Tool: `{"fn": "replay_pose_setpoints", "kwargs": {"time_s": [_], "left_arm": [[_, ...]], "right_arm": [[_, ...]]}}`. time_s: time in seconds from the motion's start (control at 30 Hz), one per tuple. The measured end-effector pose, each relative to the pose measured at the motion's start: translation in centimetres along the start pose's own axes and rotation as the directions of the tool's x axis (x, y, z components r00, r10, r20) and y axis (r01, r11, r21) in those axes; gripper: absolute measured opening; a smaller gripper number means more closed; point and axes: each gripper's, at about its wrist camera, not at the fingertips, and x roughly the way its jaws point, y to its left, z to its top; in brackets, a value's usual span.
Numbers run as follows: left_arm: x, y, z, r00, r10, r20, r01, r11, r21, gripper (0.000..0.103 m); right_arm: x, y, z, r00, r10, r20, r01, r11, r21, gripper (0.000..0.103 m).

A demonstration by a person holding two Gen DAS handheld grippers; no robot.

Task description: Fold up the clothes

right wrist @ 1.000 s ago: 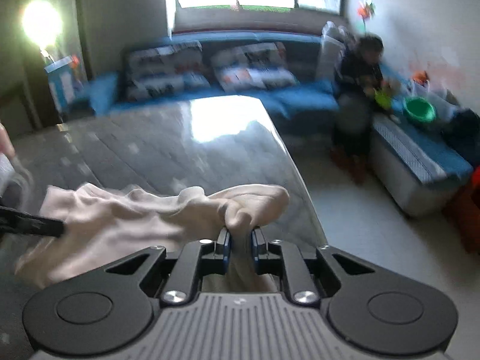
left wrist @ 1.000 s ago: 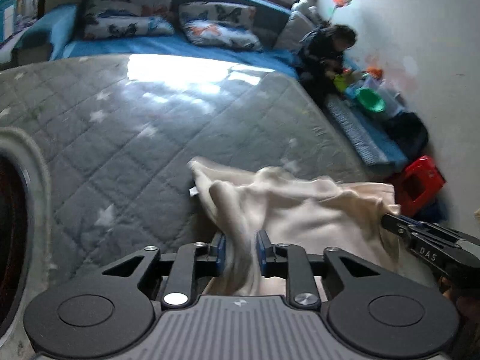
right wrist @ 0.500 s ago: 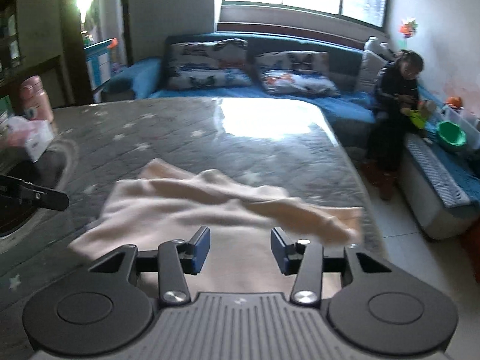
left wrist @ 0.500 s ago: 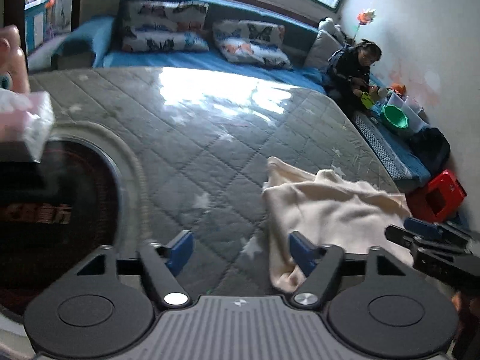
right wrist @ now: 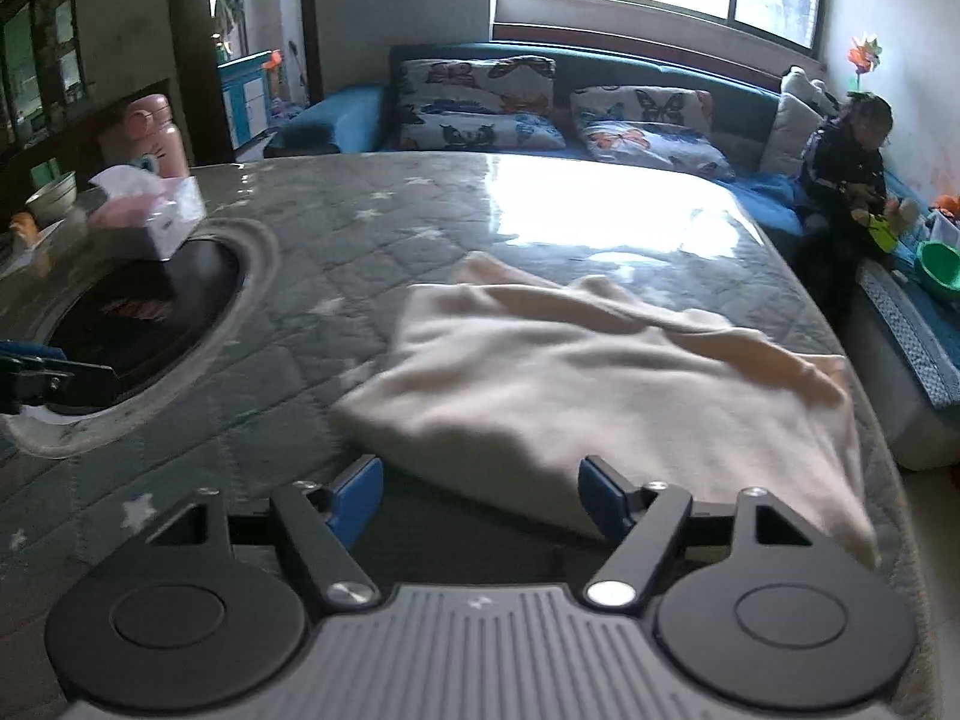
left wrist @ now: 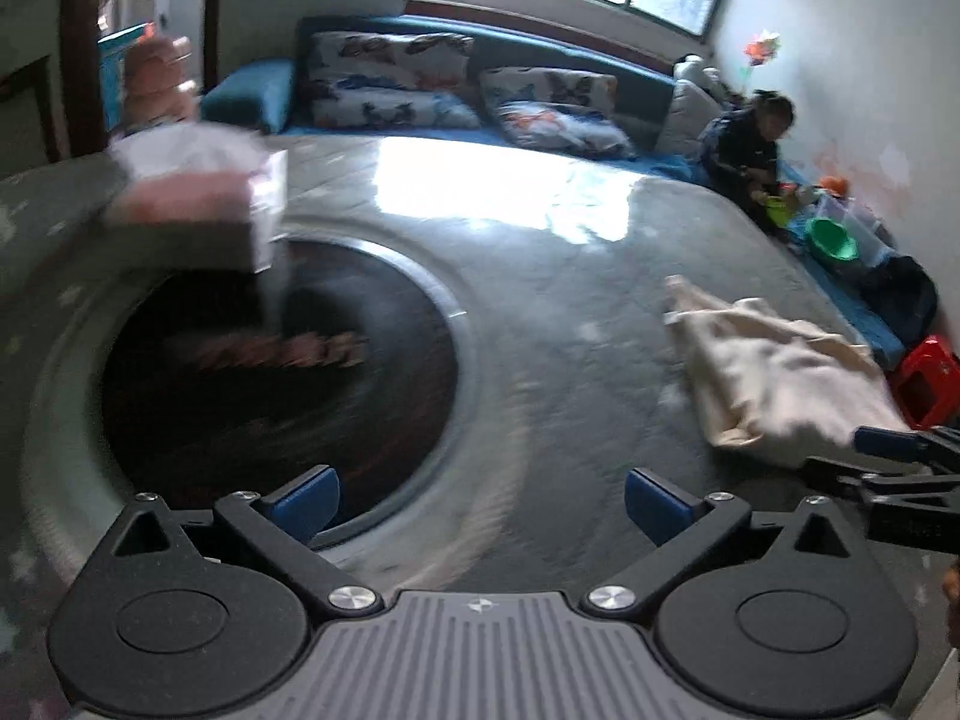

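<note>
A cream cloth lies in a soft heap on the grey quilted table, in the middle of the right wrist view and reaching toward the table's right edge. The right gripper sits at the bottom of that view with its blue pads wide apart; its jaws have just been opening, and the near edge of the cloth lies just ahead of them, not pinched. The left gripper is at the bottom of the left wrist view, its jaws also just opened very wide, with nothing between them but the table top. In front of it is a big dark round plate set into the table with a pale ring around it. A tissue box stands at the far side of that plate, and a pink bottle stands behind it in the upper left. A blue sofa with butterfly pillows runs along the top of the frame. A person in dark clothes sits at the upper right, beside a green bowl. The table's middle and far part is bare and shiny. The cloth's right side is close to the table's edge.
</note>
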Motion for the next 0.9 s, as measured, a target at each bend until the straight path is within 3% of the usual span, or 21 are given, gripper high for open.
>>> {"fn": "replay_pose_setpoints", "kwargs": {"time_s": [0.1, 0.37, 0.9], "left_arm": [[-0.3, 2.3, -0.5, 0.999, 0.035, -0.009, -0.035, 0.999, -0.033, 0.103], [0.2, 6.0, -1.6, 0.998, 0.052, -0.047, -0.057, 0.993, -0.102, 0.103], [-0.3, 8.5, -2.3, 0.994, 0.111, -0.013, -0.112, 0.992, -0.057, 0.103]], "right_arm": [[-0.3, 1.5, -0.2, 1.000, 0.016, 0.009, -0.016, 1.000, -0.001, 0.084], [-0.2, 4.2, -1.7, 1.000, 0.013, -0.001, -0.013, 1.000, 0.011, 0.089], [-1.4, 1.3, -4.1, 0.994, -0.107, 0.009, 0.105, 0.989, 0.107, 0.098]]}}
